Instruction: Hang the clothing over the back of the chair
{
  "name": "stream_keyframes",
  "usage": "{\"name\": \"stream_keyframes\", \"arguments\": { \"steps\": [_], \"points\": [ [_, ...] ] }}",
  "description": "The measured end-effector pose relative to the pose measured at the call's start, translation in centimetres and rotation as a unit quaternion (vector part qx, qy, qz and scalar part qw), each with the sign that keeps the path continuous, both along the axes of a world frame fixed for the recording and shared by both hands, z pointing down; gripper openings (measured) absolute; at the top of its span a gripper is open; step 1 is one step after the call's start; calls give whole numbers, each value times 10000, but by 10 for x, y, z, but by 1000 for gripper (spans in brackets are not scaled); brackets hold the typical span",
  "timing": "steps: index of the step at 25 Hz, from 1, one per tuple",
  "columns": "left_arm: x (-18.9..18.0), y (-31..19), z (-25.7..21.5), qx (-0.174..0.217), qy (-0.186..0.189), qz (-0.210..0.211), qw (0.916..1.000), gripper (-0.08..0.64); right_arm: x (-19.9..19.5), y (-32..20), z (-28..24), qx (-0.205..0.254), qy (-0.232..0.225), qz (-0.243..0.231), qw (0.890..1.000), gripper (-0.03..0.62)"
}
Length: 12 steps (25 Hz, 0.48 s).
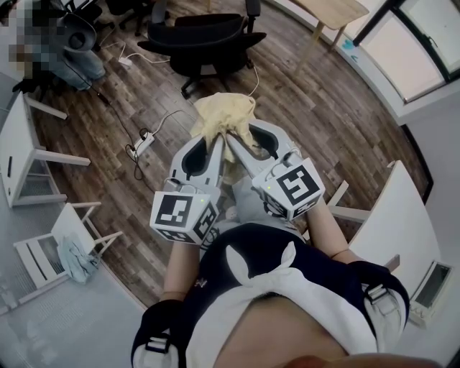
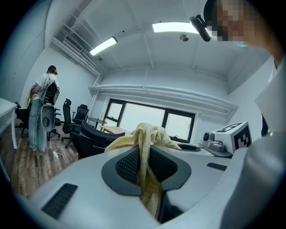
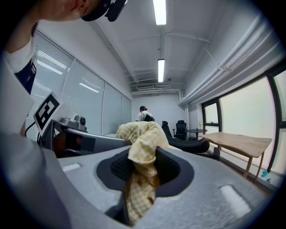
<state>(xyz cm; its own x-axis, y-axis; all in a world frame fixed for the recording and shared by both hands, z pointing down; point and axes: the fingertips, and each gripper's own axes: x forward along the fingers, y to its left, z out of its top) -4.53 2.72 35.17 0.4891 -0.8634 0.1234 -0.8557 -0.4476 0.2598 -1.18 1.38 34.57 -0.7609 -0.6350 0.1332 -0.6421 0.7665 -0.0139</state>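
The clothing, a pale yellow checked garment, is held up in the air in front of the person, bunched into a loose bundle between the two grippers. It hangs above the wooden floor and touches neither the floor nor any furniture.

The left gripper points forward and nearly level. In the left gripper view its fingers are closed on a twisted fold of the cloth, which runs down between the dark ribbed pads and spills over their tips. The right gripper sits just beside it, angled in so that the two tips nearly meet. In the right gripper view its fingers are clamped on another gathered fold, with the checked fabric bulging above the pads and trailing down between them. The marker cubes of both grippers sit close to the person's body.

The black office chair stands ahead of the grippers, well apart from the clothing, and nothing lies over its back. A wooden desk stands to its right, near the window. A power strip with its cable lies on the floor to the left. Further left is a white chair with a bluish cloth draped on it. Another person stands at the far end of the room.
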Motion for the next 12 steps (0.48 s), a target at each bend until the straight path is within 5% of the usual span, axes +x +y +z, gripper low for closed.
{"name": "stream_keyframes", "arguments": {
  "steps": [12],
  "points": [
    [-9, -34, 1, -20, 15, 39, 10000, 63, -12, -31, 2, -70, 57, -149, 9998, 112]
  ]
}}
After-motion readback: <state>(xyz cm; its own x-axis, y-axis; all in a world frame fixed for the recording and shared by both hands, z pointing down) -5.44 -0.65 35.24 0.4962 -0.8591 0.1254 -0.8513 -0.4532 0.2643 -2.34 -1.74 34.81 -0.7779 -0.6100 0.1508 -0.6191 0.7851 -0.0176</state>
